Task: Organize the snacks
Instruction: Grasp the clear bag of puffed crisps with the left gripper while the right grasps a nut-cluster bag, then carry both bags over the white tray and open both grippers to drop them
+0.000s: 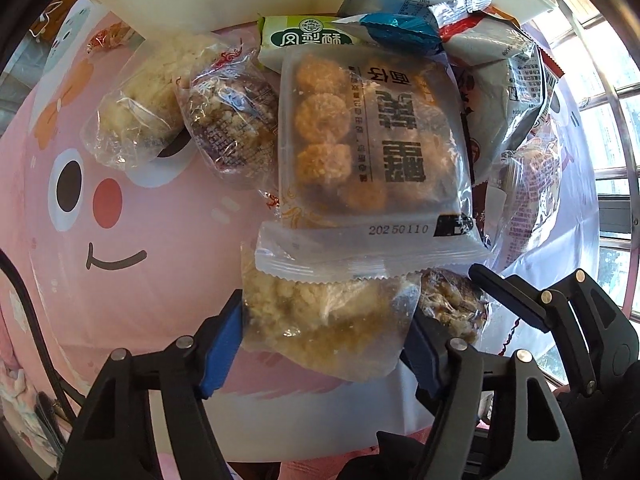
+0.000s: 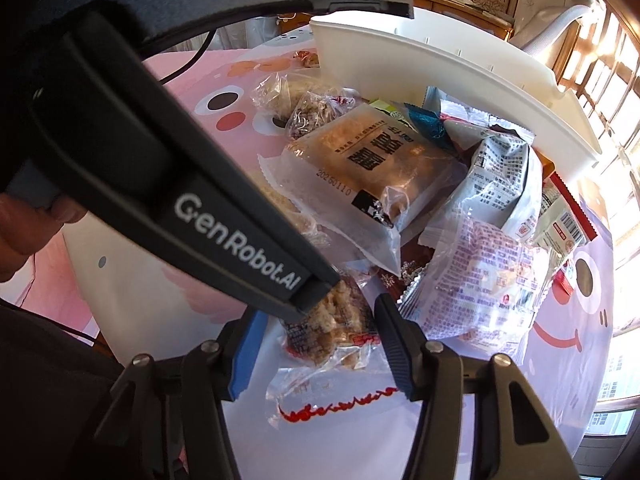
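A heap of wrapped snacks lies on a pink cartoon tablecloth (image 1: pixel 120 300) in front of a white bin (image 1: pixel 200 0). My left gripper (image 1: pixel 326 340) points down over a clear bag of pale crumbly snack (image 1: pixel 324 320), and both blue pads touch the bag's sides. In the right wrist view my right gripper (image 2: pixel 320 344) straddles a brown crumbly snack in a clear, red-printed wrapper (image 2: pixel 332 324). A strip of cloth shows between its blue pad (image 2: pixel 244 352) and the snack. One left-gripper finger (image 2: pixel 224 220) crosses that view, its tip against the brown snack. A large cookie pack (image 1: pixel 360 140) overlaps the pale bag.
Behind lie another pale bag (image 1: pixel 140 96), a dark crumbly bag (image 1: pixel 232 120), a green pack (image 1: pixel 308 38) and silver packs (image 1: pixel 500 92). A printed clear bag (image 2: pixel 480 280) sits right of my right gripper. A black cable (image 1: pixel 28 312) runs at the left. Window bars (image 1: pixel 616 120) stand at the right.
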`<state>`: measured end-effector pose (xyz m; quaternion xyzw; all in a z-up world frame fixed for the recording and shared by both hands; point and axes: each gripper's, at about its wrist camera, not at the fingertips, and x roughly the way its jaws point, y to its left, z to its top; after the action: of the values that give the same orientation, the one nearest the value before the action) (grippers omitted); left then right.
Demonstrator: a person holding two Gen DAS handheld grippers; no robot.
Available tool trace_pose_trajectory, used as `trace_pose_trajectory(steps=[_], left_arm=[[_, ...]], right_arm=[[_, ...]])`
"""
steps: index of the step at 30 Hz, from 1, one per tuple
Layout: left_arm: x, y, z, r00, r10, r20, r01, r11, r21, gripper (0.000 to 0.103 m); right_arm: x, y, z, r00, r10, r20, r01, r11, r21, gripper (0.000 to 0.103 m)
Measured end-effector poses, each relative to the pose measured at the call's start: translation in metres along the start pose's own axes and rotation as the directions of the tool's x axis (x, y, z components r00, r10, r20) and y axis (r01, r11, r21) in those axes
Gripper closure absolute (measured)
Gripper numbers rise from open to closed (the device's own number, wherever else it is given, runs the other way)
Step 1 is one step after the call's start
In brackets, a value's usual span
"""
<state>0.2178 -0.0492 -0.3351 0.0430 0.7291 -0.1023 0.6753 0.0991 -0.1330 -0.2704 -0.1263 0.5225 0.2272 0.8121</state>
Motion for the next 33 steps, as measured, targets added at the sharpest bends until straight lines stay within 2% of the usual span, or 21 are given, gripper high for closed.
trace_pose_trajectory(steps=[1,3,10,16,22,30,33], left_arm=[[-0.001,-0.006,0.004,1.000,-0.002,0.001,0.002,1.000,-0.001,0.034],[0.001,-0.009,0.010,1.000,-0.010,0.003,0.010,1.000,-0.008,0.036],[-0.020,0.004,-0.018,1.000,0.002,0.012,-0.002,1.000,-0.030,0.037],[-0.036,0.019,-0.044,0.999,0.040,0.013,-0.039,0.997,-0.067,0.037],[-0.054,0.038,-0.072,0.999,0.019,0.025,-0.016,0.995,-0.102,0.037],[-0.096,0.052,-0.094,0.996,0.013,0.084,-0.006,0.996,-0.084,0.037],[-0.121,0.054,-0.097,0.992,-0.014,0.128,0.024,0.997,-0.079,0.037]], right_arm=[[0.000,0.001,0.004,1.000,-0.009,-0.006,0.009,1.000,0.003,0.055],[-0.001,0.001,0.007,1.000,-0.004,-0.016,0.004,1.000,0.010,0.055],[-0.005,-0.007,0.016,0.999,0.003,-0.038,-0.001,0.999,0.038,0.056],[-0.010,-0.017,0.012,0.998,0.029,-0.063,-0.023,0.995,0.099,0.056],[-0.017,-0.024,0.006,0.994,0.063,-0.087,-0.046,0.983,0.178,0.056],[-0.041,-0.031,0.002,0.998,0.046,-0.048,-0.034,0.971,0.237,0.057],[-0.057,-0.033,0.001,0.999,0.032,-0.017,-0.027,0.969,0.246,0.057]])
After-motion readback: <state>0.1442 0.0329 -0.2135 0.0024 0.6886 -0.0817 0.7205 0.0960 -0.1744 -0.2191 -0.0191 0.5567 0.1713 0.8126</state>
